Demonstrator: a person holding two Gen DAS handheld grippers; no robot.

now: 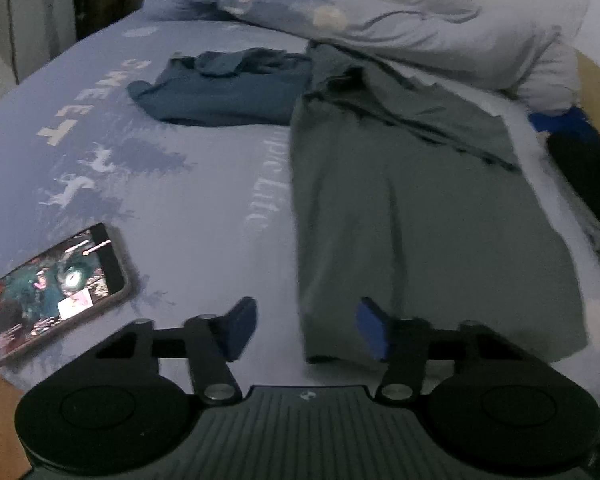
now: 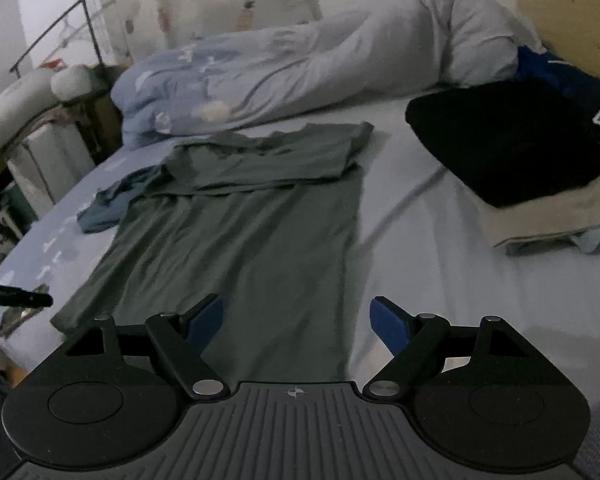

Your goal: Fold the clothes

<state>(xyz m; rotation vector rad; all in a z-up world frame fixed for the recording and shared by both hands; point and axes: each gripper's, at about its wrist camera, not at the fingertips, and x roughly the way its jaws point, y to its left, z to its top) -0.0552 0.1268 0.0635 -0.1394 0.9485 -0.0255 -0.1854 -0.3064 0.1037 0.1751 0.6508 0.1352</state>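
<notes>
Two empty, wide-open claws, left claw [image 1: 306,328] and right claw [image 2: 298,326], over "SWEET"-printed bedsheet [image 1: 180,200].

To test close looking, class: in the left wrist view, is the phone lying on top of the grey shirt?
No, the phone lies on the bare blue sheet, well apart from the grey shirt.

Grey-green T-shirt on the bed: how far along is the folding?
Done: the grey-green cotton T-shirt lies narrowed to a long strip, sleeves folded in; a stack of folded dark and beige clothes sits aside. In hand: nothing; the left gripper and right gripper hang open above the hem. Left: folding the strip crosswise, then the crumpled blue garment.
</notes>
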